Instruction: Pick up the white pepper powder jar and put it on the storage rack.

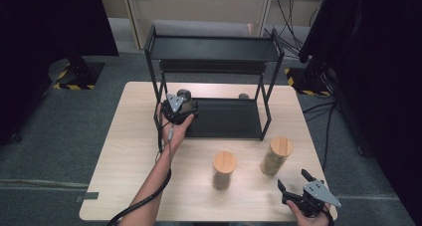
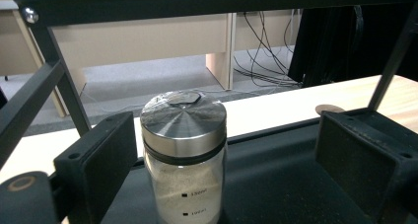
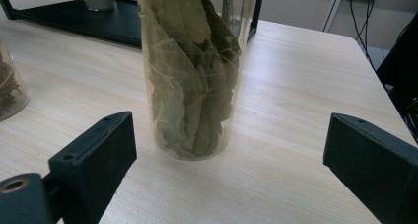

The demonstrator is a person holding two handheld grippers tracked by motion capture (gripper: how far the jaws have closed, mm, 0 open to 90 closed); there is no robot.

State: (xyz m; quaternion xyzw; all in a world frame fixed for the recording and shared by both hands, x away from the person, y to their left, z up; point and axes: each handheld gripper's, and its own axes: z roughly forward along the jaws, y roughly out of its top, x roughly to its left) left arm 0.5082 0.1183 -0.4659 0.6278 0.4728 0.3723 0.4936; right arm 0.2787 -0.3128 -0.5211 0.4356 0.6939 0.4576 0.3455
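Your left gripper (image 1: 185, 110) sits at the front left corner of the black shelf rack (image 1: 214, 49), and from the high view its grey plate and your hand cover most of the metal-lidded jar (image 1: 184, 95); you see little more than the lid there. The left gripper view fills that in: the jar (image 2: 183, 150) stands on the rack's lower shelf (image 2: 276, 184) between your fingers (image 2: 101, 160), which are released, with a clear gap on the right side and the left pad just beside the glass; whether that pad touches is hard to tell. The jar holds pale powder and printed marks, and its base is cut off by the bottom edge.

Your right gripper (image 1: 297, 184) rests at the near right corner of the worktop (image 1: 134, 151), fingers spread wide and grasping nothing. Its own view shows the tall jar of dried leaves (image 3: 190, 71) ahead of the fingers, its top cut off; the high view shows that jar's wooden lid (image 1: 281, 146). The shorter wooden-lidded jar (image 1: 224, 169) is blurred from above.
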